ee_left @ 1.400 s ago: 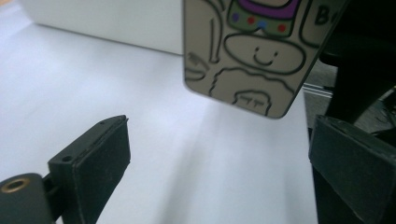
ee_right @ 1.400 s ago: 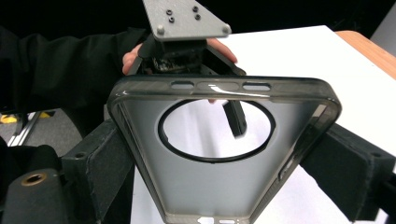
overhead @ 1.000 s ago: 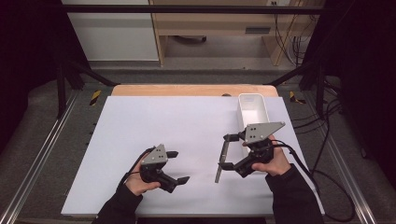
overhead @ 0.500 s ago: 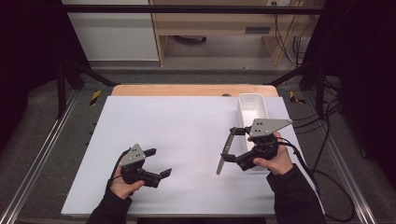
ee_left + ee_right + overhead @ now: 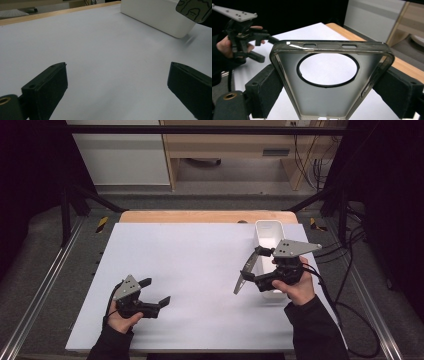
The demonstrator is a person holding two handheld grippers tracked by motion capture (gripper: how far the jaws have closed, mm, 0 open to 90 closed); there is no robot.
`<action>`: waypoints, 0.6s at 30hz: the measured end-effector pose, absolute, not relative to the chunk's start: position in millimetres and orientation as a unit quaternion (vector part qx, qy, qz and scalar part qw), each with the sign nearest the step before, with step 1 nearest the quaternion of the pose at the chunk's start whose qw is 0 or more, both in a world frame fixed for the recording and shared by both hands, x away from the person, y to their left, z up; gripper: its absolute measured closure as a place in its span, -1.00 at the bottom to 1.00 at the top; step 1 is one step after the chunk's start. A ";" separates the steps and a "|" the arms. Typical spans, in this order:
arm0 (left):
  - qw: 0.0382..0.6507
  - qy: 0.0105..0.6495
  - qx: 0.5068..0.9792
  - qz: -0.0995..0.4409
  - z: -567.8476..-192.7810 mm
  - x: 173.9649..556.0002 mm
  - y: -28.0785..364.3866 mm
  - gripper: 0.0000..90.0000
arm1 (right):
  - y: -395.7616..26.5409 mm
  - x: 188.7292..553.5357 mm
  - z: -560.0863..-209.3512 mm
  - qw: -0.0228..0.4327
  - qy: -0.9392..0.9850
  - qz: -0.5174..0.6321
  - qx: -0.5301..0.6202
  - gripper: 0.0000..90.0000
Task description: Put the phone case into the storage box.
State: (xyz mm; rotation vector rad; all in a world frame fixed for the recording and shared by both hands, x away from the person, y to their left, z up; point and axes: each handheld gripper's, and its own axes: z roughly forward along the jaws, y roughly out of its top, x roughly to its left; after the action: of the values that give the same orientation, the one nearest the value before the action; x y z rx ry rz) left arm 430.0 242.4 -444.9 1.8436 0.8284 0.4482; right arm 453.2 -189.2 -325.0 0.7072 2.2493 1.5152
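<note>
Right tool clamped across a translucent phone case, lifted beside the white bin at three o'clock; left tool wide open, empty; placement judged still pending.

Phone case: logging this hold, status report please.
Right gripper shut on phone case, held above the white mat. Left gripper open, empty, low over mat. White bin beside right hand; nothing in the way.

White-topped table with a wooden far edge, a white rectangular bin near its right side
</note>
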 end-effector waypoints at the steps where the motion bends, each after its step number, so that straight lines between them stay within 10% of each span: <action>1: 0.509 0.345 0.766 0.186 -445.0 429.8 243.9 -0.94 | -189.2 453.5 -324.1 0.171 0.789 0.533 0.253 -0.72; 18: 0.508 0.369 0.751 0.205 -448.4 430.4 266.7 -0.96 | -198.1 458.8 -303.6 0.217 0.760 0.533 0.302 -0.72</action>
State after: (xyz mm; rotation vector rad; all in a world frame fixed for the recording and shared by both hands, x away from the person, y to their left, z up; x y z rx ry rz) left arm 430.4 266.7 -448.4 1.8107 0.8898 0.4932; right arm 458.8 -198.1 -303.6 0.8368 2.1060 1.4771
